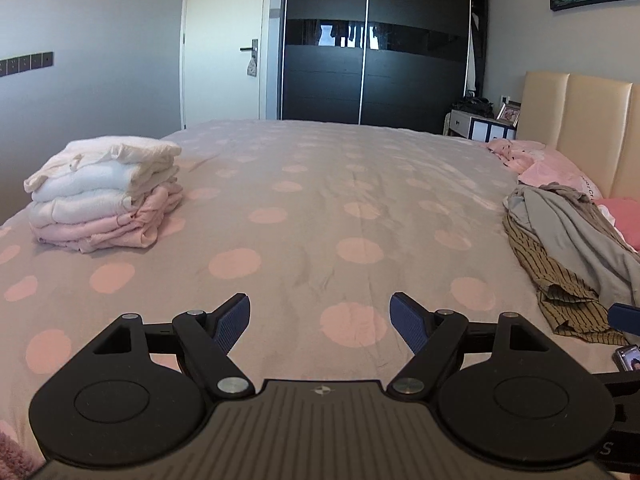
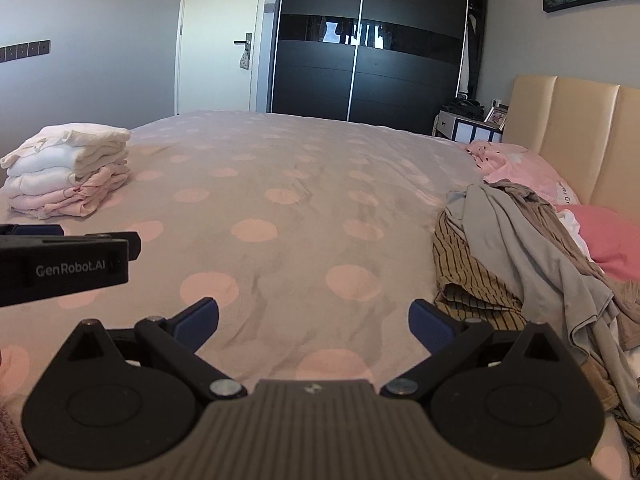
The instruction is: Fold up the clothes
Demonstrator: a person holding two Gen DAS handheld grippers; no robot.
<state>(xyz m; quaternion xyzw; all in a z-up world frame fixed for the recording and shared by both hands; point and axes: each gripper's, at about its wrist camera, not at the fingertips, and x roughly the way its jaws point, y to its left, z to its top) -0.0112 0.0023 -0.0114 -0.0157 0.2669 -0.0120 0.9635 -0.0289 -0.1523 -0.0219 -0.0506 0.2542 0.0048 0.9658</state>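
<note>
A stack of folded white and pink clothes (image 1: pixel 106 196) (image 2: pixel 68 174) rests on the left of the bed. A loose heap of unfolded clothes (image 1: pixel 568 248) (image 2: pixel 520 256), a grey garment over a brown striped one, lies on the right. My left gripper (image 1: pixel 320 320) hovers over the polka-dot bedspread (image 1: pixel 320 208), open, with nothing between its blue pads. My right gripper (image 2: pixel 314 320) is likewise open and empty, just left of the heap's near edge. The left gripper's body (image 2: pixel 64 264) shows at the left edge of the right wrist view.
A beige headboard (image 1: pixel 592 120) and pink pillows (image 2: pixel 612 240) bound the bed on the right. A dark wardrobe (image 1: pixel 372 40), a white door and a bedside table (image 1: pixel 476 124) stand beyond the far edge. A phone (image 1: pixel 630 356) lies near the heap.
</note>
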